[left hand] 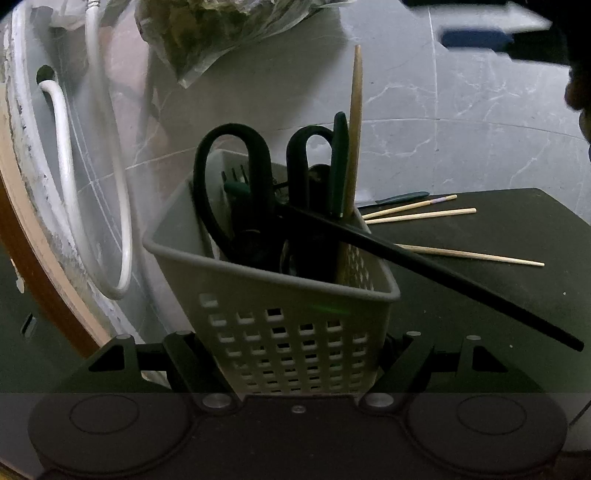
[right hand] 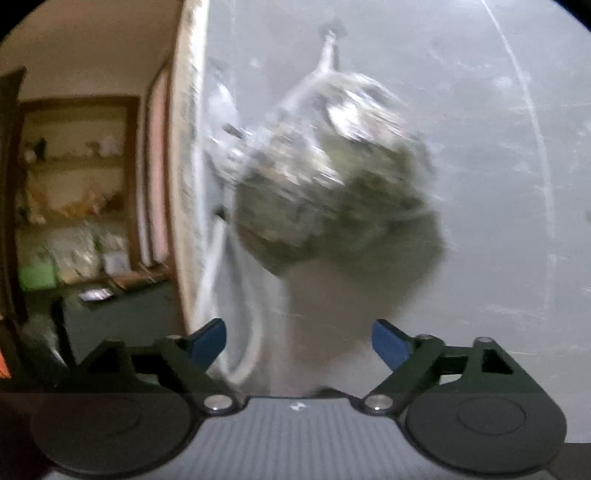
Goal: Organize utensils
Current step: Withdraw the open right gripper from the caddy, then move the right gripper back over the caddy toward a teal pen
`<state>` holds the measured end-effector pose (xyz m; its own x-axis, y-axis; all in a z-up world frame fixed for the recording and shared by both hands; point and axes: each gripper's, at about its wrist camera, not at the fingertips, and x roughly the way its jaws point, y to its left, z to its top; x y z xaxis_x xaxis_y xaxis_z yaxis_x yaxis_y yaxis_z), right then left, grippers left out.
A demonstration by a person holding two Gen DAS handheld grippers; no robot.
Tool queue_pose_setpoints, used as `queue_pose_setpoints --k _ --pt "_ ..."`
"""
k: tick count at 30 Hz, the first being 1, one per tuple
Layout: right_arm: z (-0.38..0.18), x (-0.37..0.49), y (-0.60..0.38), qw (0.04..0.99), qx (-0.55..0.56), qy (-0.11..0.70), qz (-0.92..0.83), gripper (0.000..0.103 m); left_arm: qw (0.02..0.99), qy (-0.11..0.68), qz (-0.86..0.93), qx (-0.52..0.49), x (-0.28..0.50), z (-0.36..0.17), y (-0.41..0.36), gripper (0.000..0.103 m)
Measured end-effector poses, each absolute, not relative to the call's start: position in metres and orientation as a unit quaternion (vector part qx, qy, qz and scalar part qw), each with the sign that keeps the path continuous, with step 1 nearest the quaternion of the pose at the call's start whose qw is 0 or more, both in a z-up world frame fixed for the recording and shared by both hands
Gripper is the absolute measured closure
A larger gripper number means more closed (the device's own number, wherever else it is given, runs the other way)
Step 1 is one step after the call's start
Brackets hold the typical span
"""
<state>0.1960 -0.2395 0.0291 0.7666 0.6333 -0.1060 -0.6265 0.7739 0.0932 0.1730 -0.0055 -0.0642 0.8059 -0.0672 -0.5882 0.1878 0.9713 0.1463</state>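
In the left wrist view my left gripper [left hand: 295, 354] is shut on a grey perforated utensil basket [left hand: 288, 332], its fingers clamping the basket's sides. The basket holds black scissors [left hand: 229, 177], a dark green handled utensil [left hand: 339, 166], an upright wooden chopstick [left hand: 355, 129] and a long black chopstick [left hand: 443, 273] that leans out to the right. Three wooden chopsticks [left hand: 421, 212] and a green utensil [left hand: 402, 197] lie on the dark table [left hand: 517, 236] behind. My right gripper [right hand: 299, 343] is open and empty, raised toward the wall; its blue pads [right hand: 388, 343] show.
A clear plastic bag of greenish contents [right hand: 332, 192] hangs on the grey marble wall [left hand: 443, 92]; it also shows in the left wrist view [left hand: 214, 33]. White cables [left hand: 74, 177] loop down the wall at left. A doorway with shelves [right hand: 81, 192] lies at left.
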Motion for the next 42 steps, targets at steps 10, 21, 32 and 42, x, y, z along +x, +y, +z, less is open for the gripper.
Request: queue_pose_setpoints --k 10,21,32,42 --pt "-0.032 0.287 -0.281 0.925 -0.068 0.245 0.282 0.001 0.943 0.314 -0.056 0.091 0.174 -0.064 -0.007 0.023" --pt "-0.056 0.314 -0.267 0.892 -0.072 0.307 0.325 0.001 0.943 0.319 -0.046 0.087 0.173 -0.063 -0.008 0.023" --pt "0.006 0.259 -0.234 0.789 0.088 0.314 0.520 0.008 0.943 0.317 -0.052 0.087 0.175 -0.063 -0.005 0.023" --pt "0.026 0.244 -0.149 0.771 0.034 0.331 0.543 0.036 0.945 0.310 -0.058 0.087 0.177 -0.064 -0.002 0.024"
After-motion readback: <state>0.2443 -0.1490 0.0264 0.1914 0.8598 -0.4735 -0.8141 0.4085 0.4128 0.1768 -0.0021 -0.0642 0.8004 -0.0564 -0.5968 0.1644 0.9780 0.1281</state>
